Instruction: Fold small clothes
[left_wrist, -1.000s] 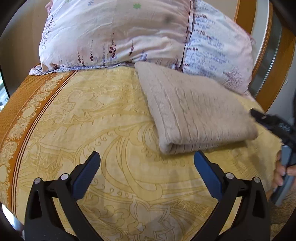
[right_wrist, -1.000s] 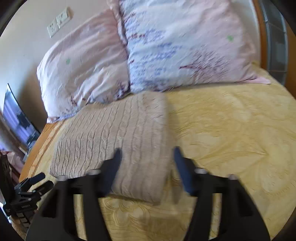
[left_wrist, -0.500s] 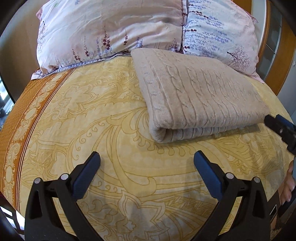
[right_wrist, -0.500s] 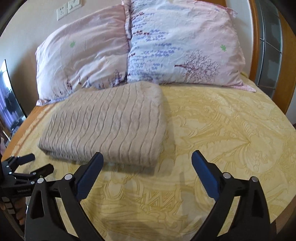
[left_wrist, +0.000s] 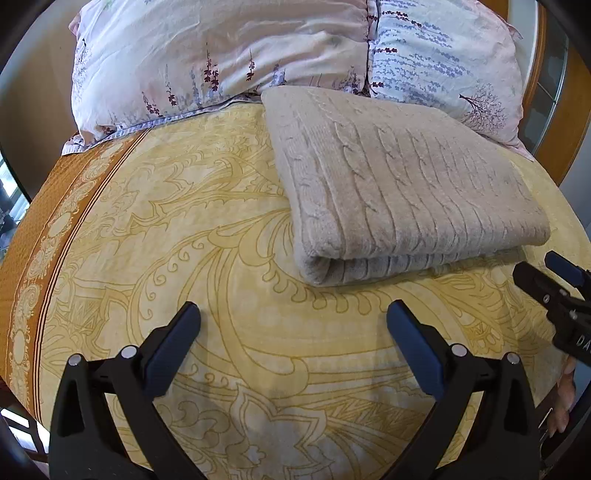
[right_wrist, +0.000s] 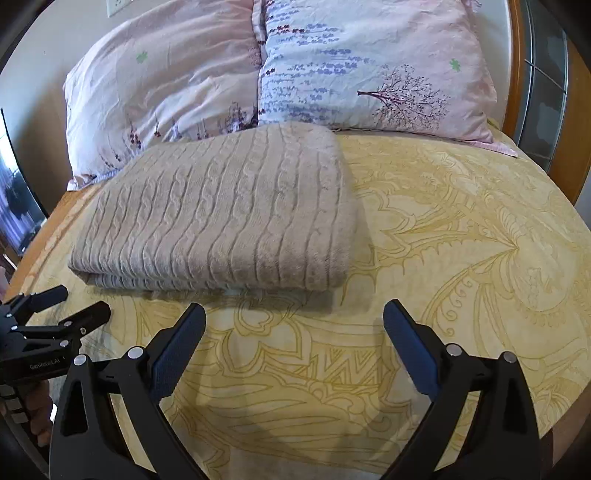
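Observation:
A beige cable-knit garment (left_wrist: 399, 184) lies folded into a thick rectangle on the yellow patterned bedspread (left_wrist: 184, 229), its far edge against the pillows. It also shows in the right wrist view (right_wrist: 229, 214). My left gripper (left_wrist: 293, 317) is open and empty, held back from the fold's near edge. My right gripper (right_wrist: 293, 317) is open and empty, also short of the garment. The right gripper shows at the right edge of the left wrist view (left_wrist: 554, 284). The left gripper shows at the lower left of the right wrist view (right_wrist: 62, 314).
Two floral pillows (right_wrist: 166, 85) (right_wrist: 369, 66) lean at the head of the bed. A wooden bed frame (right_wrist: 569, 155) runs along the right side. An orange border stripe (left_wrist: 40, 221) marks the bedspread's left edge. A wall socket (right_wrist: 118, 4) is above the pillows.
The right gripper opened from narrow to wide and drew back off the folded garment. Both views steadied and pulled back slightly; the garment lies still.

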